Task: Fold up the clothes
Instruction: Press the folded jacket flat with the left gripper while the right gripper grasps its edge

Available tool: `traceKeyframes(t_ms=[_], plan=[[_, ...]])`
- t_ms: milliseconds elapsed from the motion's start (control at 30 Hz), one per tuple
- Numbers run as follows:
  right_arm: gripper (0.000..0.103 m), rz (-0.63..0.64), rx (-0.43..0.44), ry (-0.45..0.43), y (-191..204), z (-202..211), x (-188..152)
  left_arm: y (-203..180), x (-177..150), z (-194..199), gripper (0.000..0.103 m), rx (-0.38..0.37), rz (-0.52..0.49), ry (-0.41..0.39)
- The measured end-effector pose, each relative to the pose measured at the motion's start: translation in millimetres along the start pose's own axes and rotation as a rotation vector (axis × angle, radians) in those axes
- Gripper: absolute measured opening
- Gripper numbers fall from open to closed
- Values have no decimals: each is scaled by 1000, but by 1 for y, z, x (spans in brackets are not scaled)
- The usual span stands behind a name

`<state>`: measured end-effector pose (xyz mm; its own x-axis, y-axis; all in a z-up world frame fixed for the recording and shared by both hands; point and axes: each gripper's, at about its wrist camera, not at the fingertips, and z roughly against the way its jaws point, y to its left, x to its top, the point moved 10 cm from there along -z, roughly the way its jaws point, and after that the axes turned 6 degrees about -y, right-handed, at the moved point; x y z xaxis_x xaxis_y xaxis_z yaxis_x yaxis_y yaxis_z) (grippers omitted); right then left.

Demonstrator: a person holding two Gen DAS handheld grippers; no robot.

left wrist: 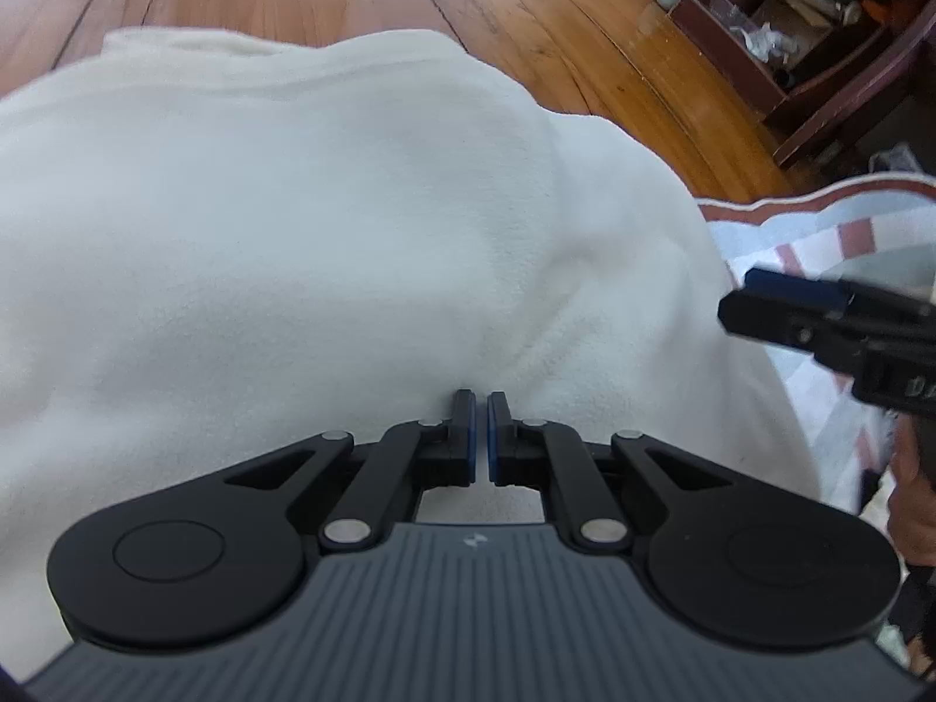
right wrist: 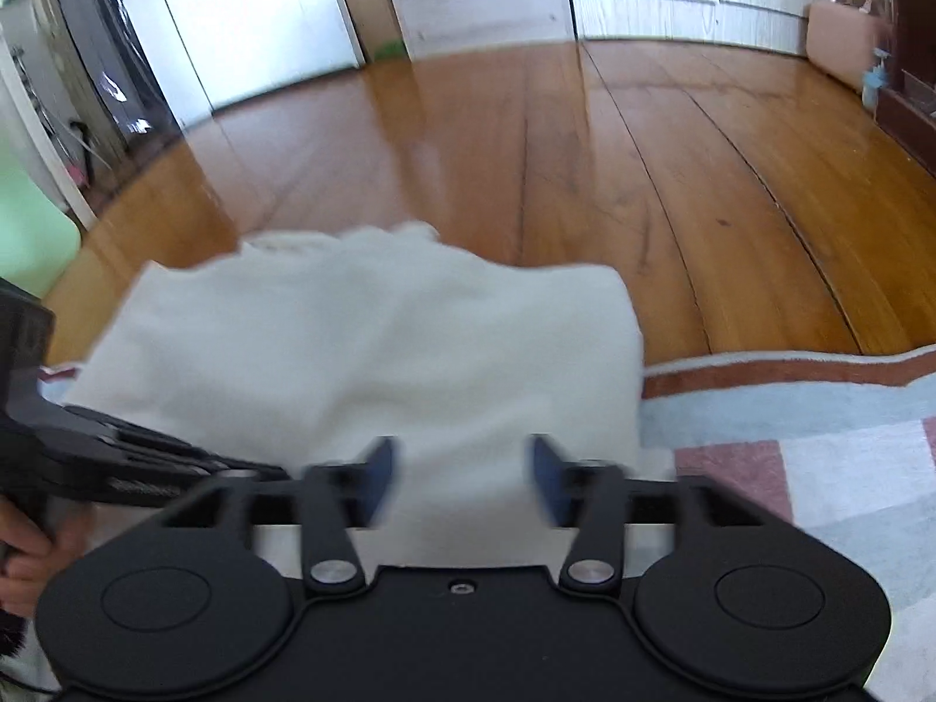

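A cream-white fleece garment (left wrist: 327, 222) lies folded, partly on a checked rug and partly on the wood floor; it also shows in the right wrist view (right wrist: 362, 345). My left gripper (left wrist: 479, 409) sits low at the garment's near edge, its jaws nearly together with a thin gap; whether cloth is pinched between them does not show. My right gripper (right wrist: 462, 468) is open, its blue pads wide apart over the garment's near right part. It also shows at the right edge of the left wrist view (left wrist: 760, 304).
A checked blue, white and pink rug (right wrist: 819, 468) with a brown border lies under the garment's near side. Wood floor (right wrist: 585, 175) stretches ahead. A dark wooden shelf unit (left wrist: 819, 41) with clutter stands at the right, a pink case (right wrist: 842, 52) beside it.
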<state>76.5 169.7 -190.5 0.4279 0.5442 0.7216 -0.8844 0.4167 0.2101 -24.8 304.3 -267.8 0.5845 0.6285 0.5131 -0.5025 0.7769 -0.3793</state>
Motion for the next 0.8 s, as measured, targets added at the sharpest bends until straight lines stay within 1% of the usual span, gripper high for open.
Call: traceKeyframes(t_ms=[67, 133, 167, 200, 267, 333, 367, 400, 433, 467, 500, 600, 700, 767, 800], plan=[[68, 8, -53, -23, -11, -7, 4, -4, -1, -1, 6, 27, -23, -1], [68, -55, -80, -8, -34, -24, 6, 0, 2, 4, 7, 34, -5, 1], [68, -109, -79, 7, -45, -33, 6, 1, 3, 8, 10, 29, -3, -9], [68, -167, -73, 21, -57, -43, 5, 1, 7, 14, 12, 28, -29, -35], [68, -289, -43, 39, -76, -62, 4, 2, 13, 26, 21, 29, -79, -85], [68, -326, -36, 19, -84, -75, 5, 5, 21, 31, 24, 50, -107, -107], [67, -323, -31, 5, -84, -80, 7, 8, 24, 33, 24, 51, -94, -110], [57, -298, -14, -18, -79, -81, 11, 13, 27, 34, 24, 46, -68, -113], [49, -264, -1, -43, -73, -80, 16, 17, 29, 36, 24, 41, -42, -116], [30, -215, -3, -69, -66, -78, 20, 22, 32, 37, 25, 37, -16, -119], [26, -164, -15, -94, -60, -75, 24, 26, 34, 37, 26, 38, 12, -119], [24, -52, -38, -155, -38, -60, 33, 43, 33, 40, 29, 52, 70, -112], [23, 55, -66, -202, -16, -45, 39, 51, 32, 44, 32, 34, 117, -114], [25, 140, -118, -182, -8, -44, 38, 52, 33, 45, 35, 25, 136, -116], [27, 140, -118, -171, -10, -49, 39, 52, 33, 45, 35, 28, 136, -116]])
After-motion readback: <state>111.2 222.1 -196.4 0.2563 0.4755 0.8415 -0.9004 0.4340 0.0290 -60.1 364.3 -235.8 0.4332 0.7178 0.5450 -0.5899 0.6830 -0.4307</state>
